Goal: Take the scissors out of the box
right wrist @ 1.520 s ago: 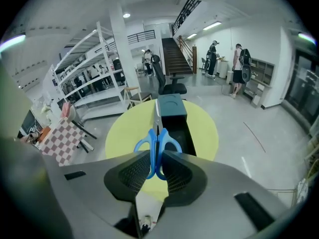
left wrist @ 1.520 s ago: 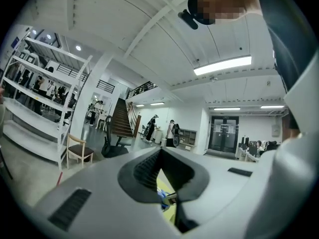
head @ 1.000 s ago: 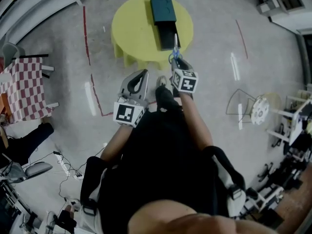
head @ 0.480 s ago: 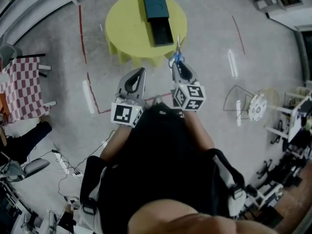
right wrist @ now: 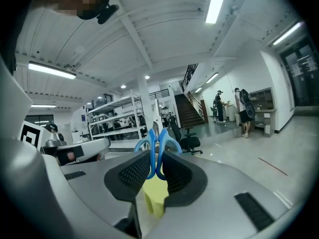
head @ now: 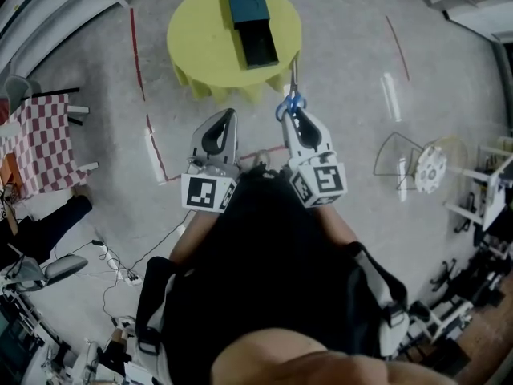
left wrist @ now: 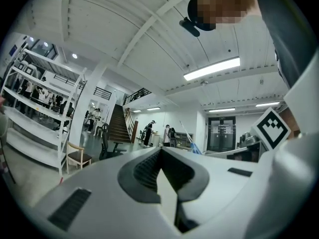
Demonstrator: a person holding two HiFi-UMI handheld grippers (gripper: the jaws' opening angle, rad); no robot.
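Two fingers (right wrist: pixel 130 176) of the right gripper (head: pixel 293 115) are clenching the blue handles of the scissors (head: pixel 292 101), holding them in the air, outside the box (head: pixel 251 14). Doing this well probably means gripping firmly and aiming the blades away from the body. Counting: one scissors, one box, one yellow counter (head: pixel 196 50), two grippers; the left gripper (head: pixel 228 117) is pressing its fingers together, empty.

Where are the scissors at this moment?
In the head view, the scissors are clamped by their blue handles in the right gripper, just right of centre, blades pointing toward the yellow table's near edge, outside the open box.
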